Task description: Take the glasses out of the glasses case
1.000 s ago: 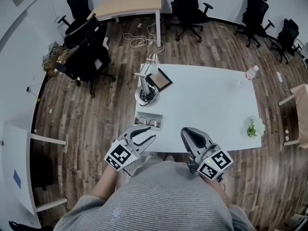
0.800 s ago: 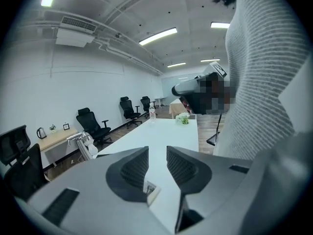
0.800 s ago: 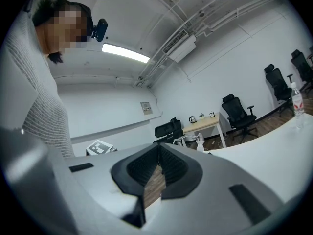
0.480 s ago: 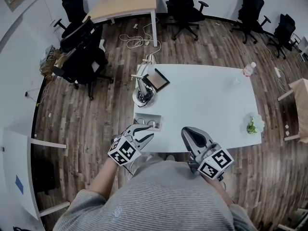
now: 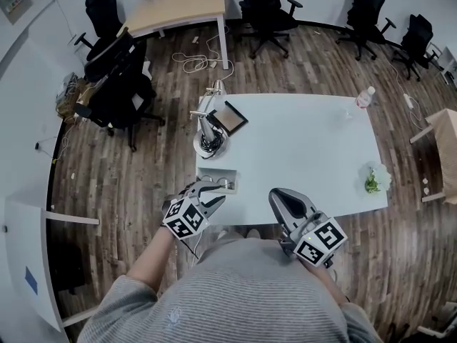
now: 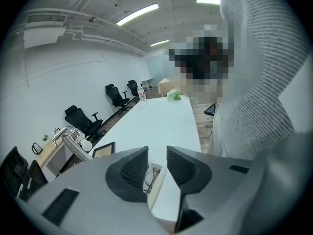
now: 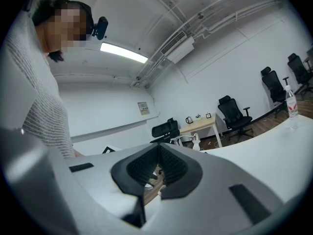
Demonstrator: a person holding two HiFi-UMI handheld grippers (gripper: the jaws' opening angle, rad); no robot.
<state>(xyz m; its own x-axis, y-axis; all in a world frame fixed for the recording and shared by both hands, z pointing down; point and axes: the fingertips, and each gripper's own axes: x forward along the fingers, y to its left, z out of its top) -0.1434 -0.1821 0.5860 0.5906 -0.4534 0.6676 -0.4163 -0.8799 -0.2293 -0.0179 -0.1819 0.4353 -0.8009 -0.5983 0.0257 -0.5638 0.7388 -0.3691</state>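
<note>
In the head view, the white glasses case (image 5: 218, 172) lies open at the near left corner of the bench (image 5: 300, 148), with the glasses (image 5: 214, 182) inside it, small and hard to make out. The left claw (image 5: 216, 191) overlaps the case's near edge and hides part of it, and the right claw (image 5: 278, 197) sits at the bench's near edge, well apart from the case. In the left gripper view, the left claw (image 6: 157, 152) has its jaws apart and grips nothing. One lens and a wire arm of the glasses (image 6: 151, 176) show through the gap, while the rest, and most of the glasses case (image 6: 159, 192), is hidden behind the jaws. Whether the tips touch the case cannot be told. In the right gripper view, the right claw (image 7: 159, 147) is pressed closed on nothing, and its body cuts off the bench (image 7: 274, 148) below.
</note>
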